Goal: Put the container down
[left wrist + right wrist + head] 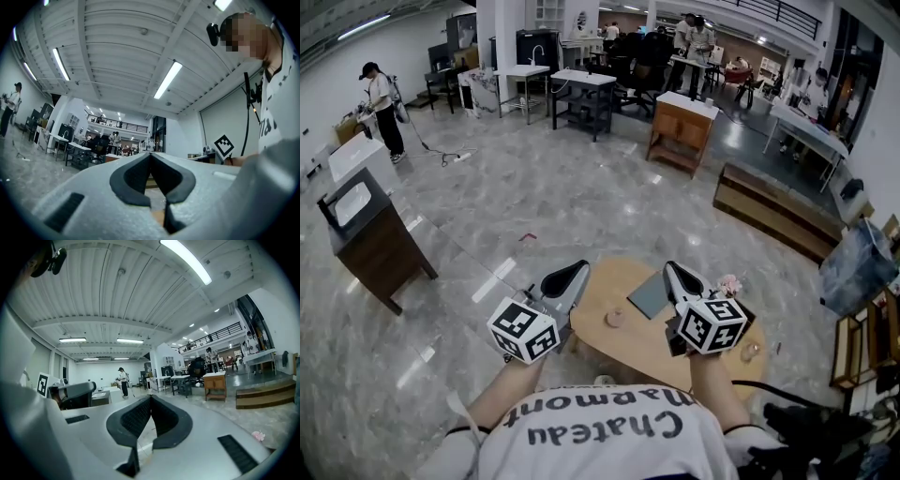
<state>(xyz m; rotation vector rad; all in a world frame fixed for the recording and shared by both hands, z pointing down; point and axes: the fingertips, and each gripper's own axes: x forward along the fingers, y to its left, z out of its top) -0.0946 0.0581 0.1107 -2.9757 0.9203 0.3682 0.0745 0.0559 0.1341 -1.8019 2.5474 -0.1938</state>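
Pale wooden table (619,354), slate-grey mat (650,295), grey marbled floor (534,197); white left gripper (579,267) and right gripper (669,269), black-and-white marker cubes (523,330)

Glossy grey marble floor (534,197); low oval wooden table (623,356); wooden cabinet (680,131); ribbed white ceiling (117,47), strip lights (168,79)

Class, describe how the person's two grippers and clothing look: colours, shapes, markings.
The left gripper and right gripper share pale grey tapered shells, dark inner pads and white cubes with black square markers. The person wears a white shirt with dark lettering.

Small tan round container (615,319), resting on oval table (623,354)
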